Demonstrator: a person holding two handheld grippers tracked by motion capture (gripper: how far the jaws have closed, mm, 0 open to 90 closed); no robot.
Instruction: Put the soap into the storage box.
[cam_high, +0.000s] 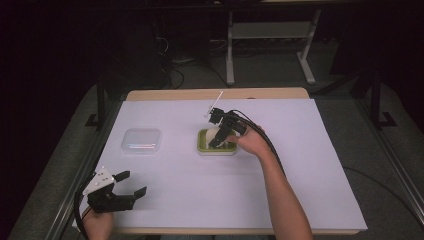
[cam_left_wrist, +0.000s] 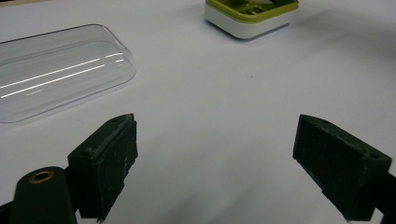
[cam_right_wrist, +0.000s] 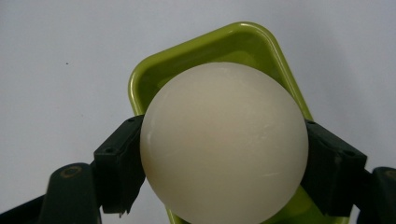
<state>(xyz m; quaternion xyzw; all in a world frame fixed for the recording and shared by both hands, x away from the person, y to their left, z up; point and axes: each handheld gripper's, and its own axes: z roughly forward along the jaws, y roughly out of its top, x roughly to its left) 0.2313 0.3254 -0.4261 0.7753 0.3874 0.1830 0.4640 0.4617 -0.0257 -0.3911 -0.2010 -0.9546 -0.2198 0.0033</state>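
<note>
A cream-white ball (cam_right_wrist: 224, 142) sits between the two jaws of my right gripper (cam_right_wrist: 223, 163), which is shut on it right over a green tray with a white base (cam_right_wrist: 243, 44). From above, the right gripper (cam_high: 220, 136) hovers over that tray (cam_high: 202, 145) in the middle of the table, and the ball (cam_high: 214, 132) shows pale beneath it. My left gripper (cam_high: 134, 183) rests at the near left corner, open with nothing between its jaws. In the left gripper view the gripper (cam_left_wrist: 215, 158) faces bare white paper, with the tray (cam_left_wrist: 250, 16) far ahead.
A clear plastic lid (cam_high: 141, 140) lies flat left of the tray, and the lid (cam_left_wrist: 56, 74) is also ahead-left of the left jaws. White paper (cam_high: 300, 165) covers the table. A thin white stick (cam_high: 216, 102) stands near the far edge.
</note>
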